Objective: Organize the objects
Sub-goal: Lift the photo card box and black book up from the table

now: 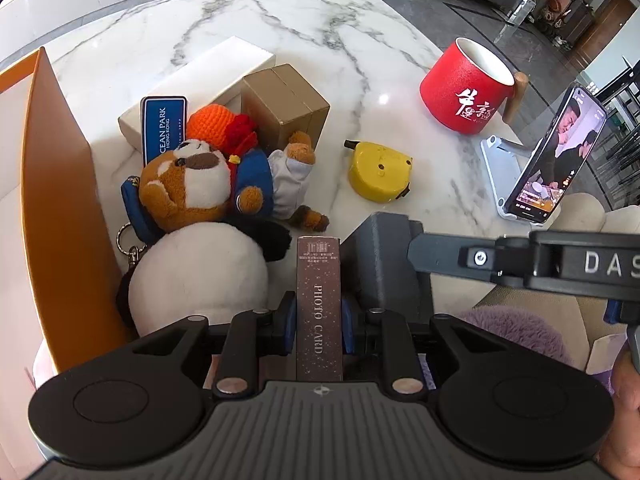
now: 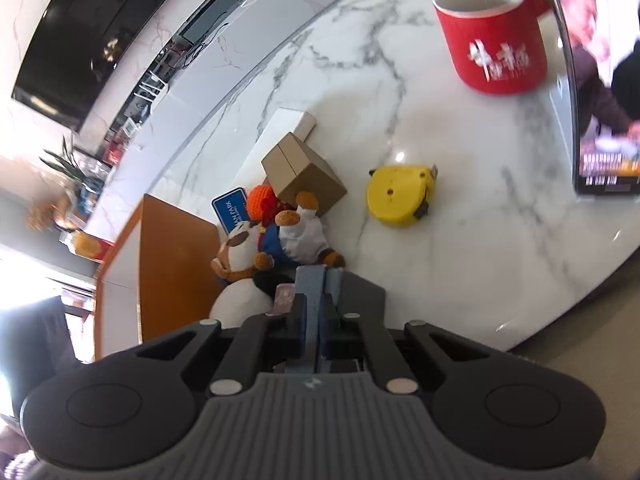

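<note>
The left gripper [image 1: 319,322] clamps the slim brown "PHOTO CARD" box [image 1: 318,304] upright beside the plush toy heap [image 1: 208,208], likely for filing there; the right gripper [image 2: 318,326] looks pinched shut on nothing.

One mug [image 1: 466,88], three boxes [image 1: 286,104]

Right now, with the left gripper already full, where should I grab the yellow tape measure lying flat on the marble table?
Come straight down on the yellow tape measure and close the jaws across its two curved side walls. It lies flat on its broad face on the marble table, so only the edges give opposing surfaces. It stands apart from the plush pile, leaving room on both sides.
</note>
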The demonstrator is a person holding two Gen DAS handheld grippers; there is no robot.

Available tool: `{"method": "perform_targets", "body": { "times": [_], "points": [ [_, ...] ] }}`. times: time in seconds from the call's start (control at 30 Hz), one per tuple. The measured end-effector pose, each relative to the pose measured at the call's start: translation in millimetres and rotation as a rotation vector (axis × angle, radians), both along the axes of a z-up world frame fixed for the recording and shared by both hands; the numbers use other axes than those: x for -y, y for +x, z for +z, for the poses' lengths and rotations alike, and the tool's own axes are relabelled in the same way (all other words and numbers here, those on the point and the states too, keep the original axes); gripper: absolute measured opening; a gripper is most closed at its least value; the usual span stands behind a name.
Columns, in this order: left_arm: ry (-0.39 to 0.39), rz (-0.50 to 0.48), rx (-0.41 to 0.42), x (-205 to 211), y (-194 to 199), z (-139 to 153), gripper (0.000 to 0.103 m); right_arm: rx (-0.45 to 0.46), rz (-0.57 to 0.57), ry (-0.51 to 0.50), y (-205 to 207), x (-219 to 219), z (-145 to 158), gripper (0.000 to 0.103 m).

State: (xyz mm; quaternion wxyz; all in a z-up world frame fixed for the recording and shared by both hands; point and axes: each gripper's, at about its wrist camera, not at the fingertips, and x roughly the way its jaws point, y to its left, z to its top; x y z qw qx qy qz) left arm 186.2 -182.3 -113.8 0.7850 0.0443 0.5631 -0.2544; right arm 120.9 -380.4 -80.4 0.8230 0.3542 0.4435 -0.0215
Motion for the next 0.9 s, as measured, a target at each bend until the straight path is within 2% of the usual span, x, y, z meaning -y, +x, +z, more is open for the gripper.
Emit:
{"method": "perform_targets", "body": {
  "times": [0.1, 0.17, 0.2, 0.23, 0.27, 0.3, 0.43, 0.53, 0.7, 0.77, 0.83, 0.9],
  "points": [
    [-0.006, 0.004, 0.002, -1.2, -1.2, -0.4, 0.026, 0.007, -0.017, -0.04, -3.4, -1.1, 4.9, 0.015],
    [-0.009, 0.008, 0.001, -2.0, -2.0, -0.7, 0.026, 0.02, -0.041, -0.061, -7.8, 1.2, 8.8, 0.024],
    [-0.01, 0.008, 0.001, -2.3, -2.2, -0.7, 0.026, 0.027, -0.061, -0.087, -10.1, 2.1, 11.1, 0.041],
    [-0.01, 0.008, 0.001, -2.5, -2.2, -0.6, 0.026, 0.032, -0.079, -0.124, -11.6, 2.2, 13.0, 0.053],
    [-0.012, 0.008, 0.002, -2.9, -2.5, -0.5, 0.026, 0.024, -0.089, -0.157, -11.9, 2.8, 13.7, 0.056],
    [-0.014, 0.006, 0.003, -3.2, -2.8, -0.6, 0.026, 0.012, -0.091, -0.167, -11.1, 3.7, 12.7, 0.056],
    [-0.021, 0.004, 0.001, -4.4, -2.9, -0.7, 0.026, -0.011, -0.056, -0.065, -8.1, 5.7, 3.8, 0.056],
    [-0.017, 0.003, 0.0, -4.4, -3.9, -0.5, 0.026, -0.024, -0.027, -0.071, -3.7, -6.5, 0.9, 0.062],
    [-0.007, -0.001, -0.003, -3.7, -4.5, -0.4, 0.027, -0.089, -0.012, -0.077, 6.9, -21.0, -11.9, 0.063],
    [0.001, -0.009, -0.001, -2.9, -5.1, -0.4, 0.027, -0.111, -0.004, -0.078, 8.7, -24.5, -17.2, 0.06],
    [0.01, -0.019, 0.004, -1.7, -5.9, -0.5, 0.027, -0.105, -0.001, -0.052, 7.3, -24.5, -20.2, 0.048],
    [0.01, -0.018, 0.004, -1.7, -6.3, -1.0, 0.026, -0.102, -0.007, -0.06, 4.9, -23.9, -17.3, 0.045]
  ]
}}
